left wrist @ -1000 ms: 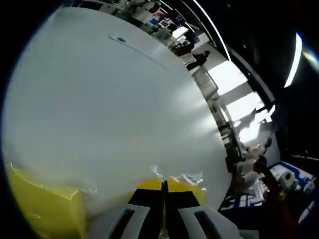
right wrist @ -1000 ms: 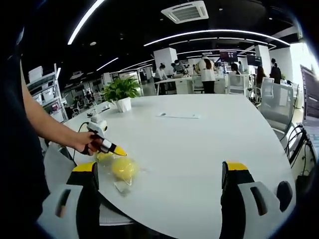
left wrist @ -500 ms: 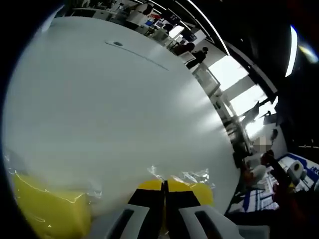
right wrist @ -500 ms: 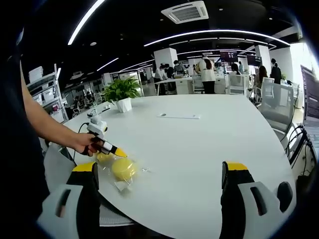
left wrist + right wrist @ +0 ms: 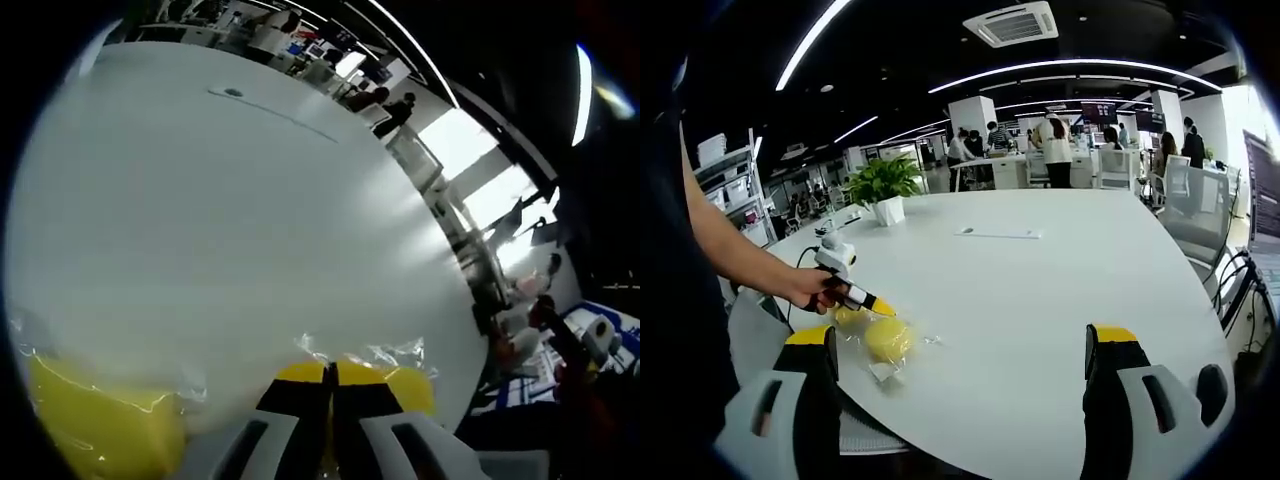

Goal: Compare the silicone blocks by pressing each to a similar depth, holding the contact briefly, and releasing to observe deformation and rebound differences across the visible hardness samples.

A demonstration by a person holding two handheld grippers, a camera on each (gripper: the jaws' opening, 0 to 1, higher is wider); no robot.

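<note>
Left gripper view: the left gripper has its jaws closed together, the yellow-capped tips touching with a thin seam between them, and they press down on a bagged yellow block whose clear wrapper crinkles up just past the tips. A second yellow block, also in clear film, lies near the table's near edge at the lower left of this view, apart from the tips. Beyond them the white table runs bare toward its far edge, where a thin flat strip lies. Past that edge stand office desks and bright windows.

Right gripper view: the right gripper hangs over the near edge of the table with its jaws wide apart and nothing between them. Toward the near left corner of the table, the left gripper shows, held in the person's hand, its yellow tips down on the round yellow block in its clear bag. Another yellow block lies just beside it, partly hidden under the gripper. A potted plant stands at the far left edge, and the strip lies mid-table toward the far edge. People stand among desks behind.
</note>
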